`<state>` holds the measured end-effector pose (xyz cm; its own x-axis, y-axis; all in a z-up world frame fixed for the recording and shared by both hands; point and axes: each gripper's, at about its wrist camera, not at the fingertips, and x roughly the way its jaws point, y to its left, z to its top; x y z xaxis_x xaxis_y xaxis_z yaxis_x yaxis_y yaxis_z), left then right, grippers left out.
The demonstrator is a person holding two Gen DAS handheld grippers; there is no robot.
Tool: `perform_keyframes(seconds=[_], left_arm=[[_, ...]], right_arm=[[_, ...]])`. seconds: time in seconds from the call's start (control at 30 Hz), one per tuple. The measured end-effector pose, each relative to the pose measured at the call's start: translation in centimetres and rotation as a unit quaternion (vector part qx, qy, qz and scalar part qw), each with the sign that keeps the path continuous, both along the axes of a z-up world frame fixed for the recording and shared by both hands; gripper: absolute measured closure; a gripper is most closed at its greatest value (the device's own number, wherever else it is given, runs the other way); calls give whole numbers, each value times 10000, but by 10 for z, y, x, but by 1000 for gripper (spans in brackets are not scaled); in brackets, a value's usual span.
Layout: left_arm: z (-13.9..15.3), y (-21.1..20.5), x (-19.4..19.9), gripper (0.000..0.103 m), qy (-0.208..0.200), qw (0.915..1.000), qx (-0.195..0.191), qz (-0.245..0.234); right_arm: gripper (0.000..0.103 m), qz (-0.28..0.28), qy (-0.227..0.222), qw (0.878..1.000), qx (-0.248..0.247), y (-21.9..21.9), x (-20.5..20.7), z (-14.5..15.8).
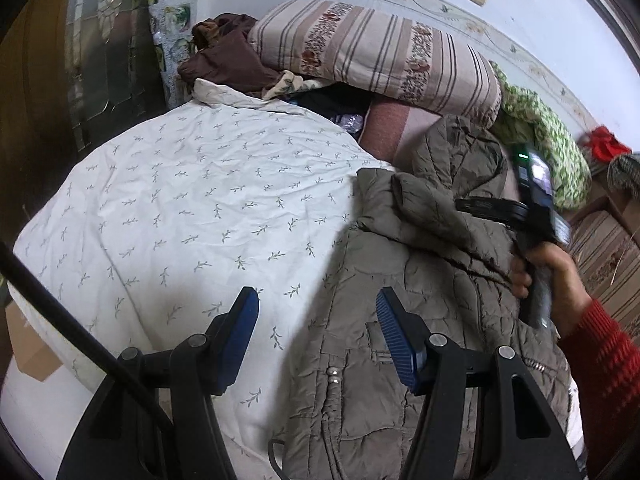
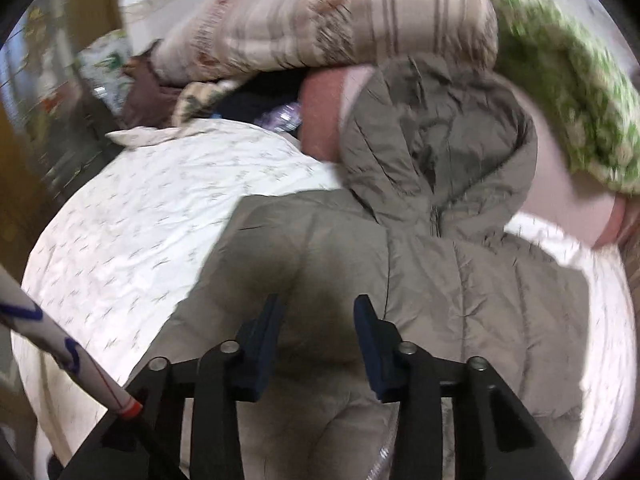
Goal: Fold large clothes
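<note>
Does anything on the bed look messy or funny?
Yes. The grey puffy jacket is rumpled, one sleeve flopped across its front. Behind it, a striped quilt, brown clothes and a green blanket sit heaped against the wall.

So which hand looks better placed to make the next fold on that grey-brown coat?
Probably the right. The right gripper hangs with open jaws over the middle of the coat, near its folded sleeve. The left gripper, also open, sits at the coat's edge, half over the bedsheet.

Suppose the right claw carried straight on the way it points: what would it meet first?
Most likely the grey-brown padded jacket lying on the bed; the open right claw aims at its folded body. How near it is, the blurred view leaves unclear.
</note>
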<state>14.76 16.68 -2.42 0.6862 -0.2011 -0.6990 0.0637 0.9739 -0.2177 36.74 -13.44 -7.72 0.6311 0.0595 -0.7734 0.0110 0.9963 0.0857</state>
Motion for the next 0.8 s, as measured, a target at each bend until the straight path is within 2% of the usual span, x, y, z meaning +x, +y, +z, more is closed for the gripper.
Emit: perform_keyframes(seconds=[0.13, 0.2, 0.3, 0.37, 0.5, 0.73, 0.8], left_arm=[[-2, -8, 6, 43, 48, 10000, 54, -34], [-1, -12, 8, 43, 72, 9999, 76, -57], [3, -18, 7, 43, 34, 9998, 188, -88], [5, -21, 4, 43, 9, 9996, 276, -99], [2, -21, -3, 43, 132, 9993, 347, -68], [-6, -12, -17, 43, 274, 9978, 602, 41], [-12, -6, -17, 42, 355, 9971, 666, 57]], right_arm=[[62, -182, 729, 9968, 283, 6, 39, -54], [62, -306, 932, 9951, 146, 11, 47, -77], [62, -303, 773, 9964, -140, 19, 43, -70], [62, -194, 604, 9980, 25, 16, 28, -51], [53, -257, 405, 9984, 303, -17, -35, -20], [52, -950, 718, 9925, 286, -97, -159, -21], [40, -1225, 718, 9895, 258, -120, -200, -22]])
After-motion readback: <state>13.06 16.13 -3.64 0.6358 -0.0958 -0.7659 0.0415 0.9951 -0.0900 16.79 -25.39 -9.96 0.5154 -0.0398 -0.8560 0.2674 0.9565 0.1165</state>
